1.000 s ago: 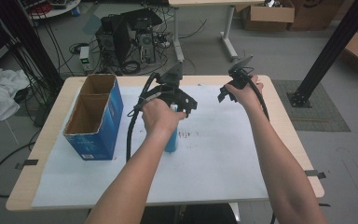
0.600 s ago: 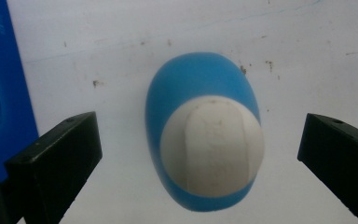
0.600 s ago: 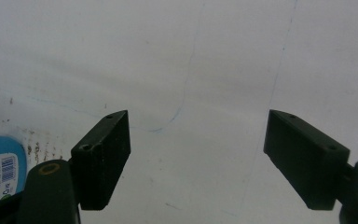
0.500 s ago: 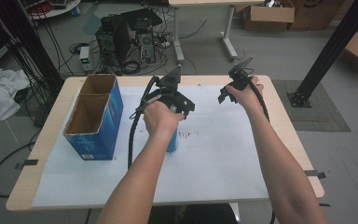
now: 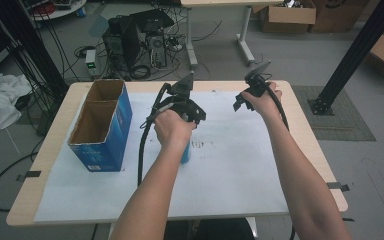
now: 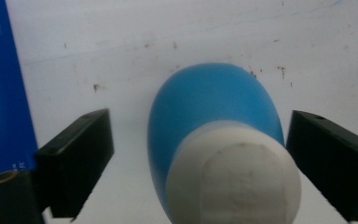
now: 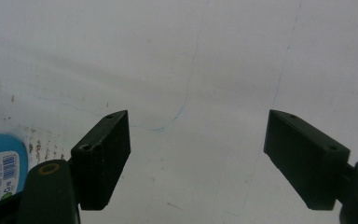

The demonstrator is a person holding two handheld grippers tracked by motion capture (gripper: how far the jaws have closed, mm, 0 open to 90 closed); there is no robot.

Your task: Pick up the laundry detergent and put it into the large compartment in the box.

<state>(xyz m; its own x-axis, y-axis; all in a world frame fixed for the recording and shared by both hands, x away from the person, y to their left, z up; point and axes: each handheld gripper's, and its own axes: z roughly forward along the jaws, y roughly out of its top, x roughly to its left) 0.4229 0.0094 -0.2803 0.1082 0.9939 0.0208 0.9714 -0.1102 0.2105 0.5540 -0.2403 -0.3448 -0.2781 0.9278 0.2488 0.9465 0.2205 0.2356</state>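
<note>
Near the middle of the white paper sheet point(image 5: 240, 170) stands the blue bottle point(image 6: 214, 107) with its white cap point(image 6: 235, 175) up, just to the right of the blue cardboard box point(image 5: 102, 130). My left gripper point(image 6: 200, 158) hangs over it, pointing straight down, with the forearm coming from the bottom edge of the high view. Its jaws have just been closing; the bottle is between them, but I see a gap on both sides, so the pads do not press yet. I judge that the step in hand is the grasp of the bottle. The next move calls for more closing, evenly, so the bottle does not tip. My right gripper point(image 7: 196, 158) waits well apart, toward the far right of the table point(image 5: 305, 130), jaws wide open and holding nothing, and points down at bare paper.
</note>
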